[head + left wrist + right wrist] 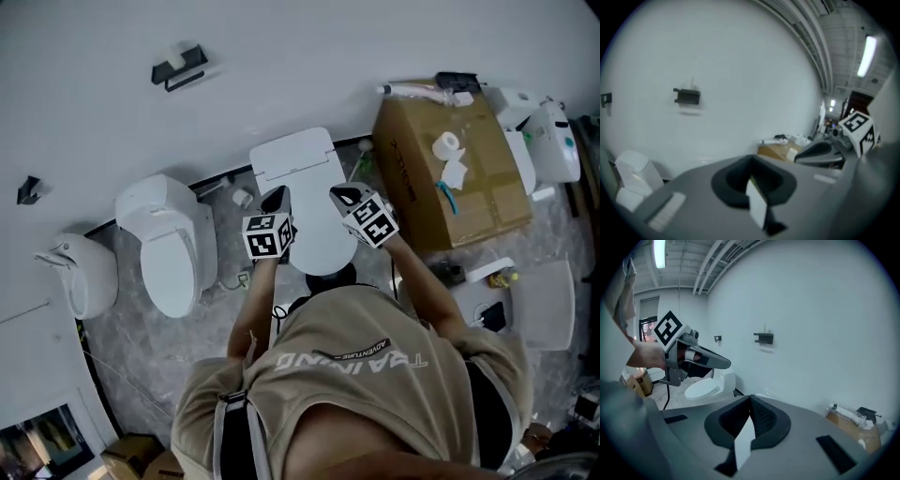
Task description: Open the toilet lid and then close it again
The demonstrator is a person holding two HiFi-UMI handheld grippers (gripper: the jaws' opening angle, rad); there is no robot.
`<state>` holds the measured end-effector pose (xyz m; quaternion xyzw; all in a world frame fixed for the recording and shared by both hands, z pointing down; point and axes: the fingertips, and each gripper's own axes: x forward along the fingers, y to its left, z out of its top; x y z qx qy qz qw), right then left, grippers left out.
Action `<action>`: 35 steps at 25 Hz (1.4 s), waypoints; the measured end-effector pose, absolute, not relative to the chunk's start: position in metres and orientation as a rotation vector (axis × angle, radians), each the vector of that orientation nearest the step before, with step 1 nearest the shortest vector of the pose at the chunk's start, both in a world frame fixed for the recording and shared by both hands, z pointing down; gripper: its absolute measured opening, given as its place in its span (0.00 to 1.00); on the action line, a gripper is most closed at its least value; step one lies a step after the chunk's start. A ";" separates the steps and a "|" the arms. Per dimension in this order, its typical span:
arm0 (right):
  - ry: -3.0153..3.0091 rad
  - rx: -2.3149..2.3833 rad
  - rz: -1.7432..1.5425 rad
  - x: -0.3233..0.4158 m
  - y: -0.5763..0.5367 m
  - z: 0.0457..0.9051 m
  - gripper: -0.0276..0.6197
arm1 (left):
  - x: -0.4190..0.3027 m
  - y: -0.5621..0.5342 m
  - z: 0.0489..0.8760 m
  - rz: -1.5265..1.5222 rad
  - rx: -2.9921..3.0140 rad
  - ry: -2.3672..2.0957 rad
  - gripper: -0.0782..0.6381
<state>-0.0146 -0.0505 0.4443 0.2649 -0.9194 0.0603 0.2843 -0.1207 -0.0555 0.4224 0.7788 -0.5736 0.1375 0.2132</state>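
A white toilet stands straight ahead, its lid [319, 239] lying down flat and its tank [292, 157] against the wall. My left gripper [275, 198] hovers over the lid's left rear part, and my right gripper [343, 195] over its right rear part. Both point toward the wall. Whether either touches the lid I cannot tell. In the left gripper view the left gripper [752, 164] has its jaws together with nothing between them. The right gripper [751, 401] looks the same in its own view. The lid is hidden in both gripper views.
A second toilet [171, 246] and a low white fixture [82, 274] stand to the left. On the right sits a cardboard box [450, 178] carrying a paper roll [448, 143]. A black holder [178, 67] hangs on the wall. More white fixtures lie at the far right.
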 end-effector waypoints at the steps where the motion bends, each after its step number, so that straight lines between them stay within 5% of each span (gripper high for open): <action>1: -2.478 0.716 0.163 -0.015 -0.052 0.434 0.06 | -0.122 -0.058 0.412 0.373 2.173 -1.606 0.12; 17: -2.783 0.846 0.126 -0.035 -0.112 0.279 0.06 | -0.152 -0.103 0.263 0.238 2.400 -1.796 0.12; 26: -2.870 1.029 -0.180 -0.045 -0.137 0.194 0.06 | -0.170 -0.122 0.182 0.104 2.477 -2.002 0.12; 35: -2.909 1.066 -0.125 -0.042 -0.142 0.203 0.06 | -0.168 -0.117 0.172 0.080 2.482 -2.101 0.12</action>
